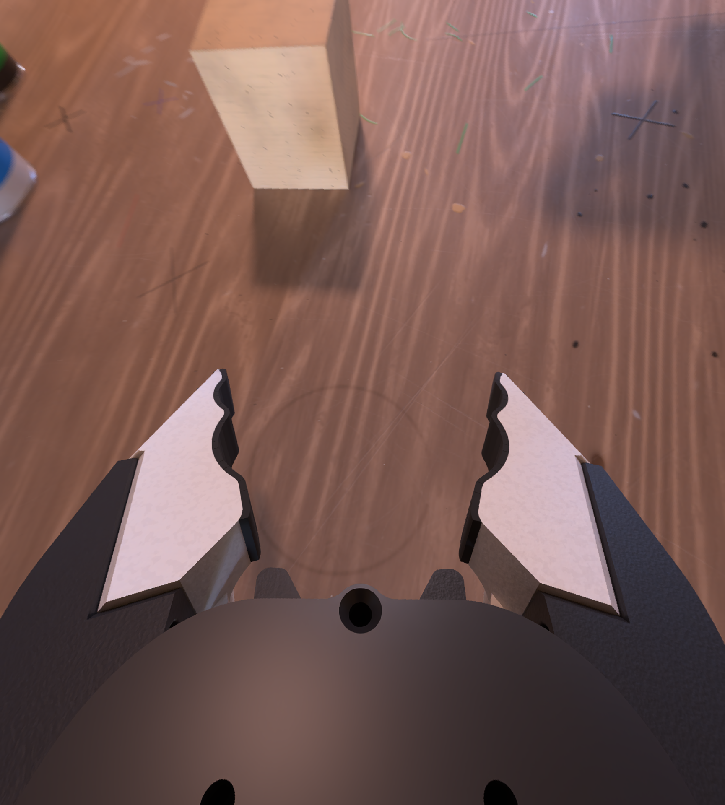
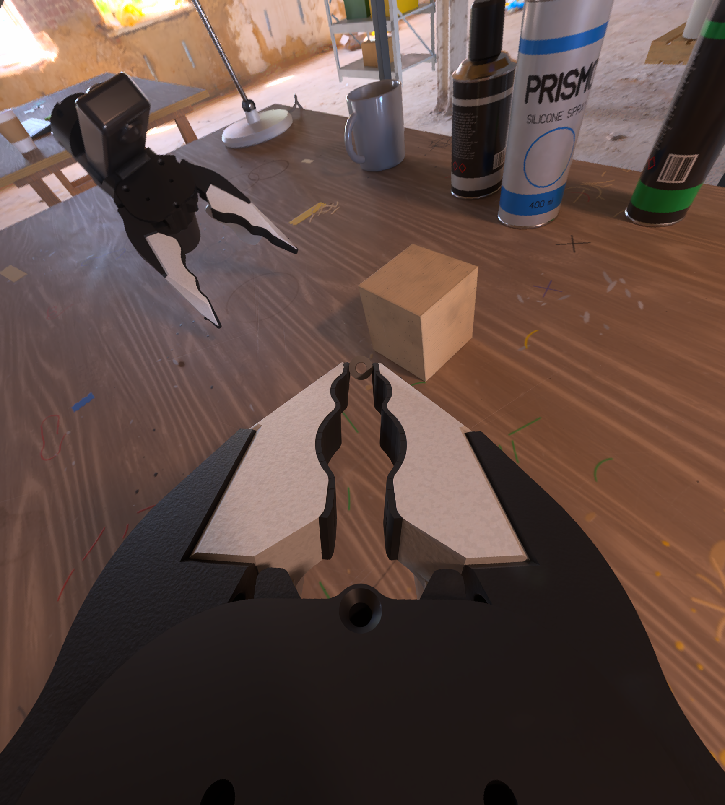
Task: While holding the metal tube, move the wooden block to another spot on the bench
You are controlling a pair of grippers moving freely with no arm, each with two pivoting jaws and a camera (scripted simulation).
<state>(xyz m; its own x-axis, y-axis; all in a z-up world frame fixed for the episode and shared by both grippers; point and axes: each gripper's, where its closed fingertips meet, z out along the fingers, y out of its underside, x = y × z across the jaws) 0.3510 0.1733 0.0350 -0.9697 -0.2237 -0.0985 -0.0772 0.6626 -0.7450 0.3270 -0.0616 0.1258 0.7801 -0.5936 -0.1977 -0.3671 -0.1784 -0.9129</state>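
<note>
1. My right gripper (image 2: 360, 370) was pinched on the metal tube (image 2: 359, 369), seen end-on as a small grey ring right at the fingertips; how much of the tube the pads covered, I could not tell.
2. My left gripper (image 1: 360, 374) had its jaws spread wide with nothing between them, hovering above the bench (image 1: 439, 305).
3. The wooden block (image 1: 282, 113) sat on the bench at twelve o'clock from the left gripper, well apart from its tips. In the right wrist view the block (image 2: 421, 309) lay just beyond the tube, toward one o'clock.
4. I judged the tip-only hold the main risk: any jolt of the right gripper could let the tube slip or swivel out.
5. The tube sat so near the block that closing in with the left gripper might knock one against the other.
6. Three spray cans, the blue-banded can (image 2: 548, 117) among them, stood behind the block at one o'clock; a careless carry that way could topple them.
</note>
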